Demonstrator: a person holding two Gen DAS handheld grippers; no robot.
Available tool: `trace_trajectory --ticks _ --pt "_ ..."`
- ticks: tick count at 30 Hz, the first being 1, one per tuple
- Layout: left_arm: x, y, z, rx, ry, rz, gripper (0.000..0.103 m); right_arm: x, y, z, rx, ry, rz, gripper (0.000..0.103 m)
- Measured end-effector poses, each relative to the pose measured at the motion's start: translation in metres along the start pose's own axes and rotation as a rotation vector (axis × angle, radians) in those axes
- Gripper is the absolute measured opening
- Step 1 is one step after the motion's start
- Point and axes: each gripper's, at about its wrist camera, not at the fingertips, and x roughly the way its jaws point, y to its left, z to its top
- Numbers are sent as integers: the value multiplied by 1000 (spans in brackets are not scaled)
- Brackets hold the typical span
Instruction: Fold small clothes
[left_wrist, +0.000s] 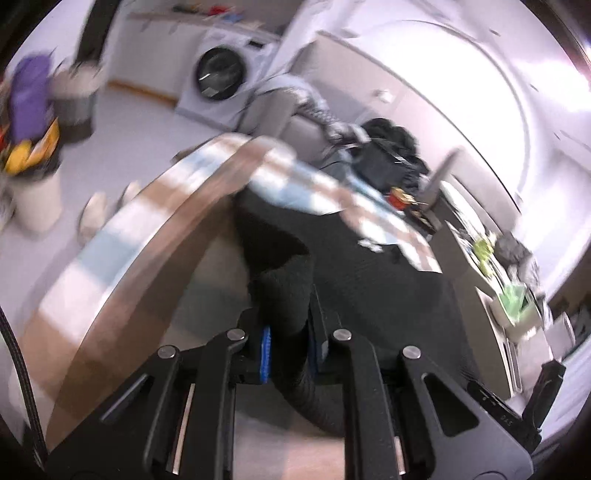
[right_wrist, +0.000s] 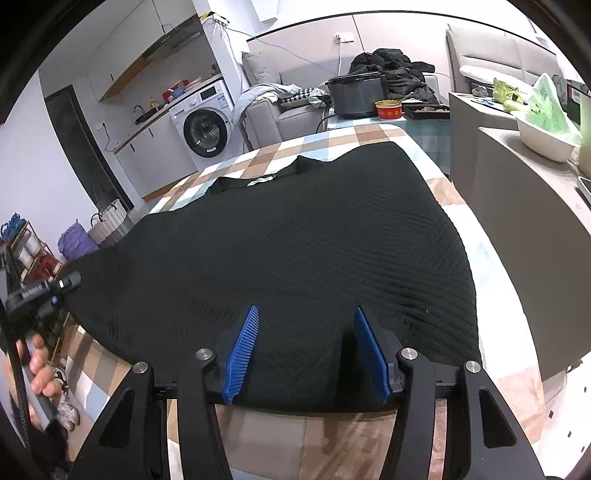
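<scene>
On checked table (right_wrist: 373, 136): black garment (right_wrist: 295, 240) spread flat; left gripper (left_wrist: 286, 347) clamped on its side edge, right gripper (right_wrist: 306, 350) parted over hem; first fold likely, carrying edge across.

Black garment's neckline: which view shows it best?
Right wrist view: the black garment lies spread on the checked tablecloth, neckline visible. The left wrist view is blurred, showing only fabric bunched in the left gripper.
</scene>
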Motion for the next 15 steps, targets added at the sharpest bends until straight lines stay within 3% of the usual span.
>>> trace_trajectory --ticks 5,8,12,15 --pt "15 -88 23 198 -8 -128 11 -10 -10 2 22 -24 -4 55" --pt "28 -146 21 305 17 -220 10 -17 -22 4 43 -40 -22 55" --pt "63 -231 -16 476 158 -377 10 -26 -45 6 86 -53 -64 55" --pt "90 -262 -53 550 299 -436 11 -31 -60 6 113 -52 -99 55"
